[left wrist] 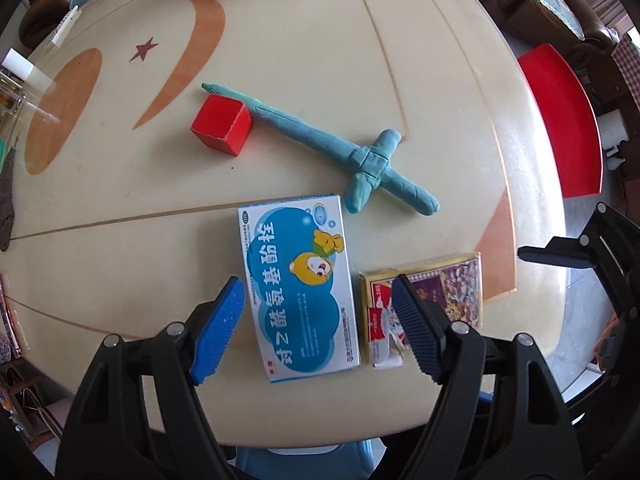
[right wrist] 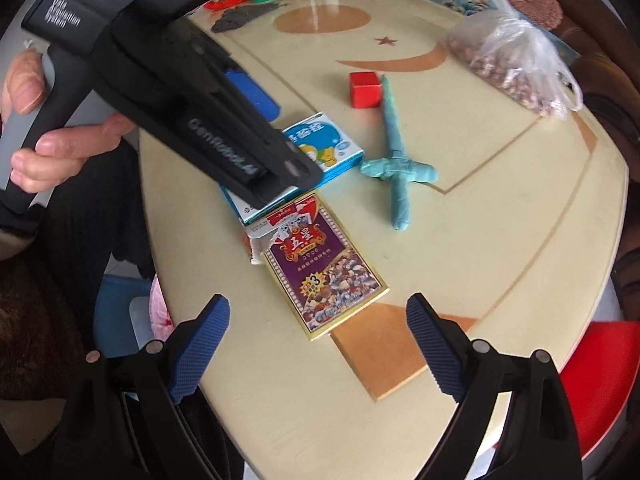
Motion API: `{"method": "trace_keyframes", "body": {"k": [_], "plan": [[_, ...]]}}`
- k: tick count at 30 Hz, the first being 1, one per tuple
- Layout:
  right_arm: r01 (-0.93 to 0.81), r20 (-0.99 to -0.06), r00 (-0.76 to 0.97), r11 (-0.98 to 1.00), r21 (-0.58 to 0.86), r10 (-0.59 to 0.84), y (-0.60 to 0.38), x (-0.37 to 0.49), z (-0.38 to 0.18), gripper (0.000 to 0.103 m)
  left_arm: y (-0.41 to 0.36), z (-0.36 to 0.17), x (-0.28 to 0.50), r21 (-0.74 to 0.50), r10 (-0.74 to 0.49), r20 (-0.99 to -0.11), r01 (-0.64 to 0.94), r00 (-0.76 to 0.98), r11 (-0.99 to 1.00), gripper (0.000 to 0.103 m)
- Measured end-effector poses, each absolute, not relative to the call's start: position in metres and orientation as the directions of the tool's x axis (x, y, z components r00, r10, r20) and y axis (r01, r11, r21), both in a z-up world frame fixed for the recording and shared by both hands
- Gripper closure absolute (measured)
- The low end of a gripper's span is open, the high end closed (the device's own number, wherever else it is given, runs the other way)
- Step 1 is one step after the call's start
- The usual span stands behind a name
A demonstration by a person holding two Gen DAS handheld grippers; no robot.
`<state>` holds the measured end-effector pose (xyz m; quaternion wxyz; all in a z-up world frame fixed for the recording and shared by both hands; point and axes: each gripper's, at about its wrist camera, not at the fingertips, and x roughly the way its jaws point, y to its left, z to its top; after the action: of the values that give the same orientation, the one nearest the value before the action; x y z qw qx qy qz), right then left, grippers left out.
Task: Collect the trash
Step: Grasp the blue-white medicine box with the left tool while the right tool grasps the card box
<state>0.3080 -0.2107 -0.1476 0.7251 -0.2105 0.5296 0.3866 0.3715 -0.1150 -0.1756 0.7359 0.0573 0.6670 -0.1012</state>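
A blue medicine box lies flat on the cream round table, between the fingers of my open left gripper, which hovers over its near end. The box also shows in the right wrist view, partly hidden by the left gripper's body. A purple and gold card box with a torn flap lies just right of it. In the right wrist view the card box lies ahead of my open, empty right gripper.
A red cube and a teal clay sword lie further back. A plastic bag of nuts sits at the far edge. A red stool stands beside the table. Clutter lines the table's far left rim.
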Motion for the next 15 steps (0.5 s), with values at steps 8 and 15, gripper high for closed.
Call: {"method": "trace_keyframes", "body": {"k": [8, 15], "plan": [[-0.843, -0.944, 0.084, 0.528, 0.104, 0.319, -0.196, 0.317, -0.167, 0.015, -0.115, -0.187, 0.385, -0.050, -0.067, -0.995, 0.216, 0.069, 0.975, 0.029], [-0.871, -0.949, 0.051, 0.479, 0.110, 0.311, -0.184, 0.319, -0.179, 0.015, -0.112, -0.192, 0.393, -0.056, -0.070, -0.996, 0.212, 0.058, 0.976, 0.029]]}}
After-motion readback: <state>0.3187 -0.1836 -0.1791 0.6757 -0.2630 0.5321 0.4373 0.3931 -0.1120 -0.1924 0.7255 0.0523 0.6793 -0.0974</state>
